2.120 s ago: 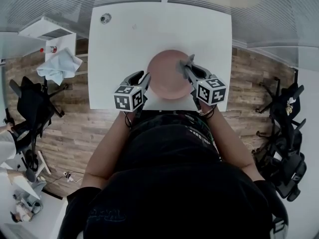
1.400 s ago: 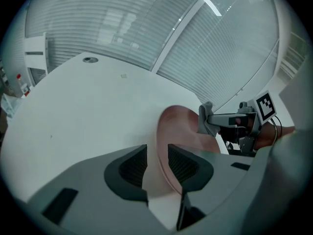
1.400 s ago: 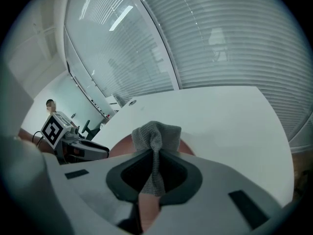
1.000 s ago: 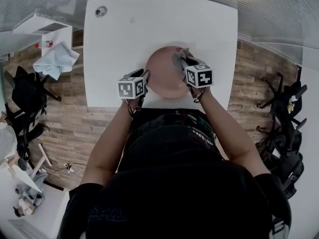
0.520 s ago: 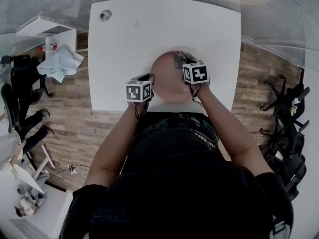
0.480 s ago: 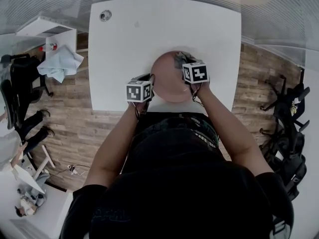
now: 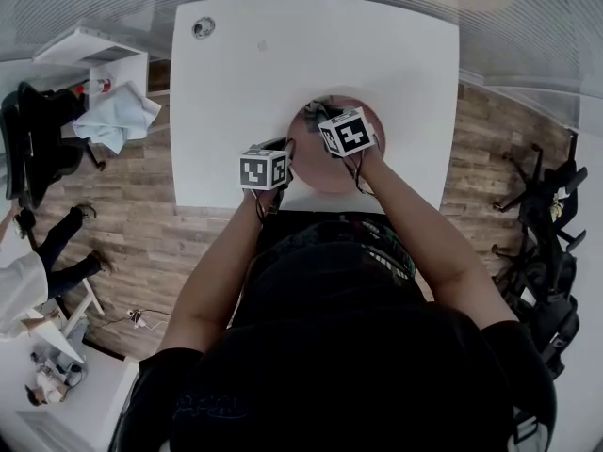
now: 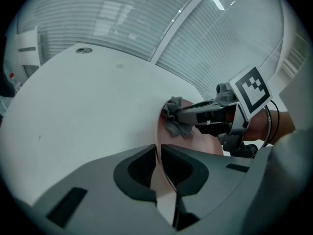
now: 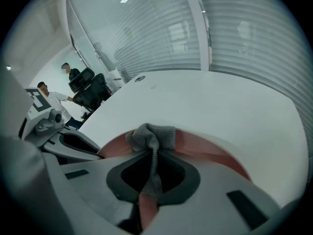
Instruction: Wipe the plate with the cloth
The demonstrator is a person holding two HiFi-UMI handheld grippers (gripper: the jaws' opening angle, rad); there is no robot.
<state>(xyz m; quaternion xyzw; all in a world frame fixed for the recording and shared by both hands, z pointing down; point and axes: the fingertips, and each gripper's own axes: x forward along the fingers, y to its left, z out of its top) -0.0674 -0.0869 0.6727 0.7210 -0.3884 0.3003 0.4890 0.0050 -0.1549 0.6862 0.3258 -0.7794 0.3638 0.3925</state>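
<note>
While the left gripper [image 8: 159,153] pinned the near-left rim of the round pink plate [image 7: 325,175], its jaws having just been closing and now clamped on that thin edge, the right gripper [image 9: 152,155] held a bunched grey knitted cloth [image 9: 150,131] nipped between its jaws. The wad was pressed on the plate's far-left part.

The step in hand looked like the wiping stroke itself. It would likely go best with the cloth kept down under even pressure. Overlapping arcs should sweep from that far-left part across the middle to the opposite rim. Only fabric, not the hard jaw tips, should meet the glaze. The left grip probably needed to stay firm, since a smooth plate could slide or lift under a sideways push.

Under the plate lay a plain square white table [image 7: 236,83], bare beyond it but for a small round metal grommet [image 7: 202,28] at the far-left corner. Left of the plate and off the table, a crumpled pale blue rag [image 7: 113,121] sat on a white side unit. Wood-plank flooring [image 7: 132,224] ran to both sides, with black office chairs [image 7: 542,252] well to the plate's right.
</note>
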